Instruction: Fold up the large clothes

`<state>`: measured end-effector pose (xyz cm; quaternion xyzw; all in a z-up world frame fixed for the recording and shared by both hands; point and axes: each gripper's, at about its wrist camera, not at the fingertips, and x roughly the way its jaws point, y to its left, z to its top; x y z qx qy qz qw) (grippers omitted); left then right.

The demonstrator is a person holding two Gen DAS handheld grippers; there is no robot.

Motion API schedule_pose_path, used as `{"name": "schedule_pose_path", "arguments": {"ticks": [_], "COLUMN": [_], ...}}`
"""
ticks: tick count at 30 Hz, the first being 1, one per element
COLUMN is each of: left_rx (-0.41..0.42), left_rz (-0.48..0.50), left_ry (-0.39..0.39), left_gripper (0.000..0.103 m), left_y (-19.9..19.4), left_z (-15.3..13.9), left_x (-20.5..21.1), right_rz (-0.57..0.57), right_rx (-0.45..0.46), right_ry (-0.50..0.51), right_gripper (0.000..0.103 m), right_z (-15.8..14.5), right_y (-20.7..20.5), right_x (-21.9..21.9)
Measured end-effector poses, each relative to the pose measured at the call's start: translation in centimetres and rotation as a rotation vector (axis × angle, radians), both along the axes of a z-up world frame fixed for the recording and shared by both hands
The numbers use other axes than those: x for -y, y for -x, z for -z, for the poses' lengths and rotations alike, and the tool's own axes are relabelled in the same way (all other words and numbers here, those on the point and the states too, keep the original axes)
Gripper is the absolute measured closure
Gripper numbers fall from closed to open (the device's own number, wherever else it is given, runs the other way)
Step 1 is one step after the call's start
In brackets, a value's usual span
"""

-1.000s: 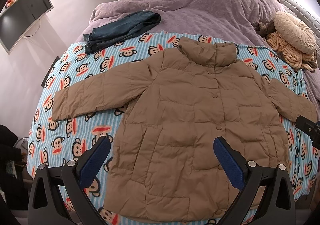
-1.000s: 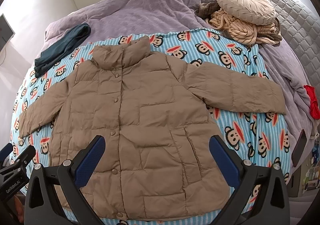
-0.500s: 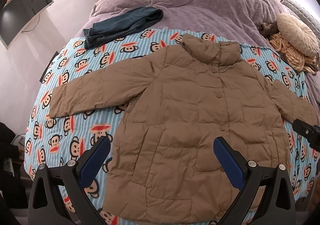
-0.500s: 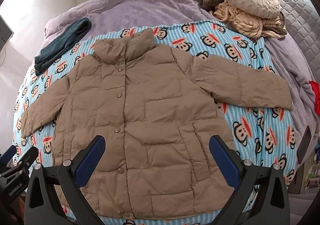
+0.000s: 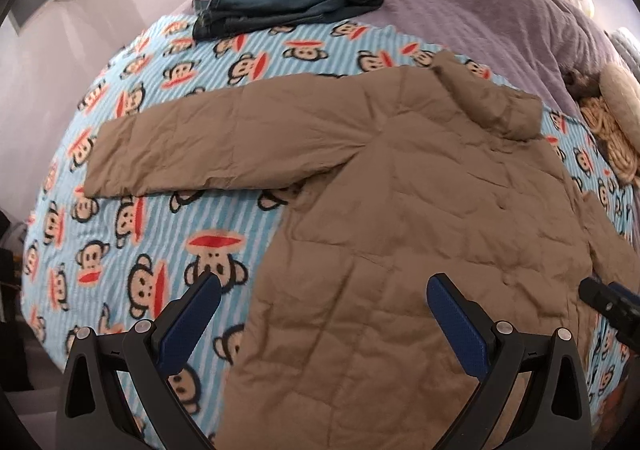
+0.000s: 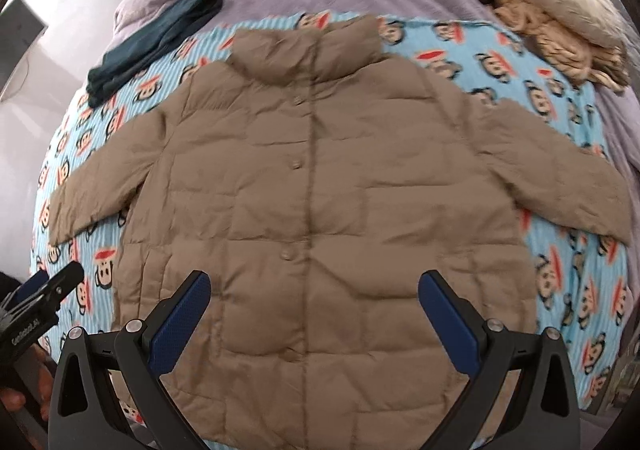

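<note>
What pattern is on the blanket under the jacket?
Light blue stripes with cartoon monkey faces, on the blanket under the jacket; clearest in the left wrist view.

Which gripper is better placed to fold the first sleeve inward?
Likely the left gripper: it is open over the left edge of the tan quilted puffer jacket, facing its left sleeve. The right gripper sits over the jacket's middle.

- Left gripper (image 5: 324, 296) — black frame, triangular cut-outs low on each arm, silver round screws near the finger bases.
- Its fingers (image 5: 456, 324) carry dark blue textured pads.
- Right gripper (image 6: 314, 292) — same black build, same blue pads, same silver screws.
- White lettering on the left gripper's side, seen from the right wrist; too small to read fully.
</note>
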<state>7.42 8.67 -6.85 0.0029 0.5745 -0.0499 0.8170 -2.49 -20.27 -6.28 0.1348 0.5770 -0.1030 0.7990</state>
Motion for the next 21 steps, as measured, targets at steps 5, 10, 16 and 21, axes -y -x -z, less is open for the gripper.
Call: {"name": "schedule_pose_path", "arguments": {"ticks": [5, 10, 16, 21], "left_rx": [-0.005, 0.005, 0.001, 0.059], "left_rz": [-0.105, -0.258, -0.457, -0.502], "left_ry": [0.166, 0.284, 0.441, 0.510], "left_gripper": [0.000, 0.000, 0.000, 0.000], "left_y": [-3.1, -6.7, -10.7, -13.5], "left_z": [3.2, 7.5, 12.8, 14.5], "left_x": [-5.0, -11.3, -19.4, -22.0], "right_rz": [-0.102, -0.184, -0.239, -0.268], "right_rx": [-0.044, -0.079, -0.077, -0.048], "right_ry": [-0.014, -0.012, -0.059, -0.088], "right_gripper": [0.000, 0.000, 0.000, 0.000], "right_z": [2.8, 5.5, 7.8, 8.6], "right_y": [-3.6, -7.5, -10.7, -13.1], "right_x": [-3.4, -7.0, -10.5, -13.0]}}
